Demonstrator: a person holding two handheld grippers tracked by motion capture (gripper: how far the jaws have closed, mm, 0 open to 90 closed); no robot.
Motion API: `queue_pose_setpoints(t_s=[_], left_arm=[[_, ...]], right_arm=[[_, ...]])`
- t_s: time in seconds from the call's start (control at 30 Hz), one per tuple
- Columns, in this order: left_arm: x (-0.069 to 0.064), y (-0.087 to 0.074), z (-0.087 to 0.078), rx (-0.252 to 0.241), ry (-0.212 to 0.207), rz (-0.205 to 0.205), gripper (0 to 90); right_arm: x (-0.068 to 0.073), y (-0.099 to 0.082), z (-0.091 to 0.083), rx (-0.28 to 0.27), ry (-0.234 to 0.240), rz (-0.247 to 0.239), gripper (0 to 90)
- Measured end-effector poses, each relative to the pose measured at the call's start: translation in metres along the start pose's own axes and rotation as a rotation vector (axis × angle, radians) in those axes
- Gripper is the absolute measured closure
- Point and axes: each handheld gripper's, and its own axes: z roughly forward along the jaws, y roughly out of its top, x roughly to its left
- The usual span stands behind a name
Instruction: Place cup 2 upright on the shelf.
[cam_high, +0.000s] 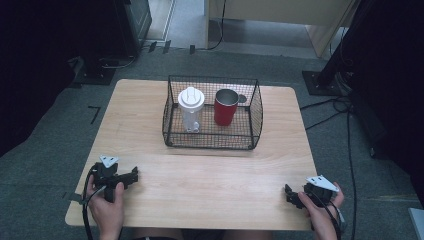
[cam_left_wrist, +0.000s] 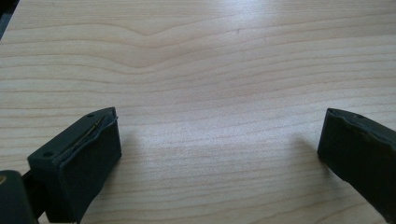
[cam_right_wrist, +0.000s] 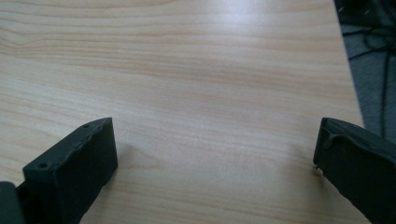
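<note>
Jaws stand spread on both the left gripper (cam_high: 134, 175) and right gripper (cam_high: 289, 193), low over the pale wooden table (cam_high: 210, 175). Reaching into the black wire basket (cam_high: 212, 141) probably goes best from above, clearing its rim before closing on the red metal cup (cam_high: 225, 108) or white lidded bottle (cam_high: 191, 107).

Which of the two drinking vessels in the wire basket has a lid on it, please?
The white bottle, on the left in the basket, carries a lid; the red cup beside it stands open-topped.
</note>
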Motion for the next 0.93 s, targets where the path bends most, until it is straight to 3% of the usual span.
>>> queue_pose_setpoints(t_s=[0.17,0.93], left_arm=[[0.0000,0.0000,0.0000,0.000,0.000,0.000,0.0],[0.0001,-0.0001,-0.0001,0.000,0.000,0.000,0.0]], right_arm=[[-0.0017,-0.0014,-0.0011,0.011,0.027,0.006,0.0],[-0.0021,-0.0016,-0.0012,0.010,0.020,0.015,0.0]])
